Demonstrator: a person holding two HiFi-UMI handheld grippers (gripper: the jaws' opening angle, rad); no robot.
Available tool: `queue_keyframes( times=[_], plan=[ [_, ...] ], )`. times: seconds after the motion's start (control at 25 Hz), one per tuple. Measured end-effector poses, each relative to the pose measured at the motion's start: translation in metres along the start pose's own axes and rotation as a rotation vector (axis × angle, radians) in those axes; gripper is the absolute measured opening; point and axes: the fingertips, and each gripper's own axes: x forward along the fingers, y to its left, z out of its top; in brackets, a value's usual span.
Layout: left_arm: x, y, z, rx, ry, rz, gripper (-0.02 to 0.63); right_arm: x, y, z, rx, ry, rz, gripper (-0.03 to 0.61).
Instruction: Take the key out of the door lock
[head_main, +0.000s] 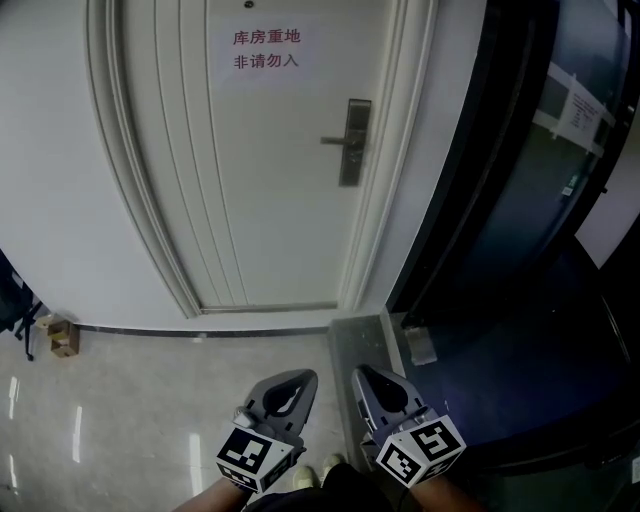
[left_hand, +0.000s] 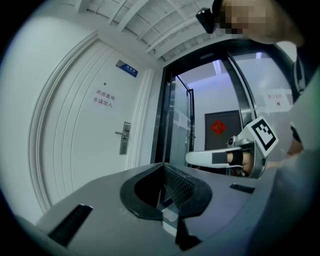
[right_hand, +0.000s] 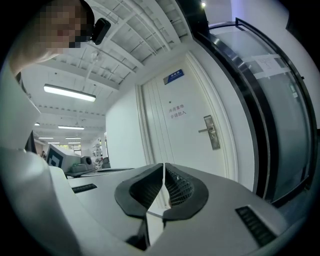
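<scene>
Your left gripper (head_main: 291, 384) and right gripper (head_main: 371, 378) are both clenched on nothing, ribbed dark pads meeting tip to tip, side by side at 6 o'clock over glossy tiled floor (head_main: 130, 400) with open room ahead. The white door (head_main: 250, 180), ridged with curved mouldings, fills 12 o'clock, well apart. Its slim dark metal lock plate (head_main: 354, 160) sits by the door's right edge at 1 o'clock, the key too small to make out, and a dark-framed glass partition (head_main: 520, 190) bounds you from 2 to 4 o'clock.
</scene>
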Motion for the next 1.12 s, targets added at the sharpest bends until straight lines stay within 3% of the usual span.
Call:
queue_keyframes(
  times=[0.32,0.72,1.12],
  plan=[
    [0.052,0.042,0.001,-0.004,0.001,0.021,0.005,0.061,-0.044,0.008,0.002,0.005,0.011,0.014],
    [0.161,0.096,0.021,-0.009,-0.006,0.051,0.005,0.147,-0.143,0.043,0.005,-0.005,0.022,0.014],
    [0.245,0.142,0.037,-0.014,-0.010,0.089,0.005,0.214,-0.211,0.058,0.020,0.002,0.035,0.014]
  ],
)
